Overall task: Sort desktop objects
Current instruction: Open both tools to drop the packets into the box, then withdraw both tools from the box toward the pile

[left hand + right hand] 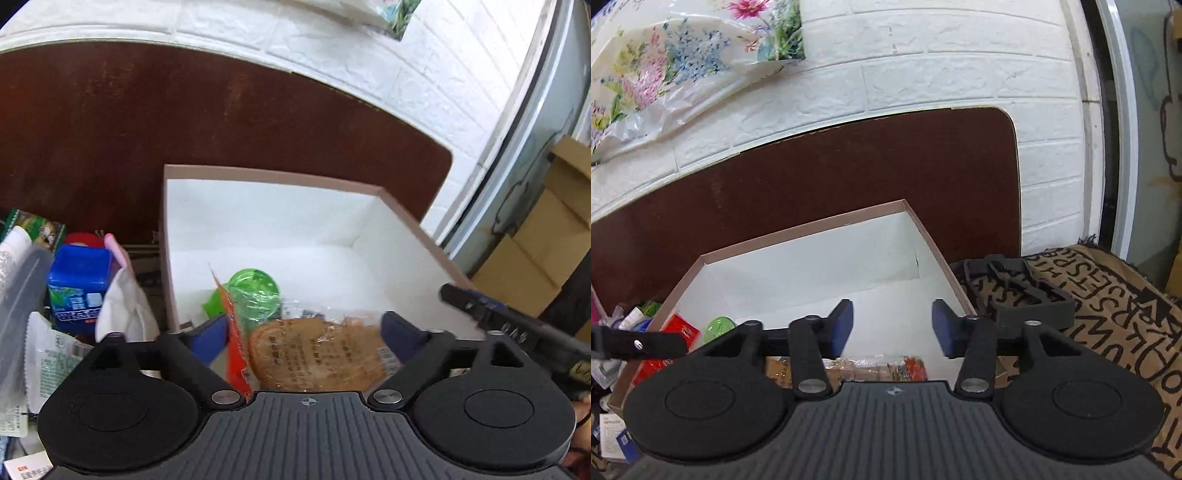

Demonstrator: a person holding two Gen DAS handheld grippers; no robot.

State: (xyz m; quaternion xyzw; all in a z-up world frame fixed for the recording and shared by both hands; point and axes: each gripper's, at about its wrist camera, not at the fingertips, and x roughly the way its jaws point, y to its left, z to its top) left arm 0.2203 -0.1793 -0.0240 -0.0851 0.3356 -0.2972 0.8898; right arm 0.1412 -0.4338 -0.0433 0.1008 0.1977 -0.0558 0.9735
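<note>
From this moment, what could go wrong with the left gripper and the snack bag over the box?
1. The left gripper looks open around the snack bag, with gaps at the pads; the bag could fall crooked or onto the green cup.
2. The bag sits at the near wall of the box; it might catch on the rim.
3. The right gripper, open and empty, hovers over the same box; the two could collide.

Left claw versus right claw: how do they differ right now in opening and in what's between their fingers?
The left claw is spread wide, with a clear-wrapped brown pastry packet between its fingers; whether they press it is unclear. The right claw is open more narrowly, with nothing between its fingers. The left claw sits over the near-left part of the white box, by the green item; the right claw faces its bare middle. Both point into that box.
</note>
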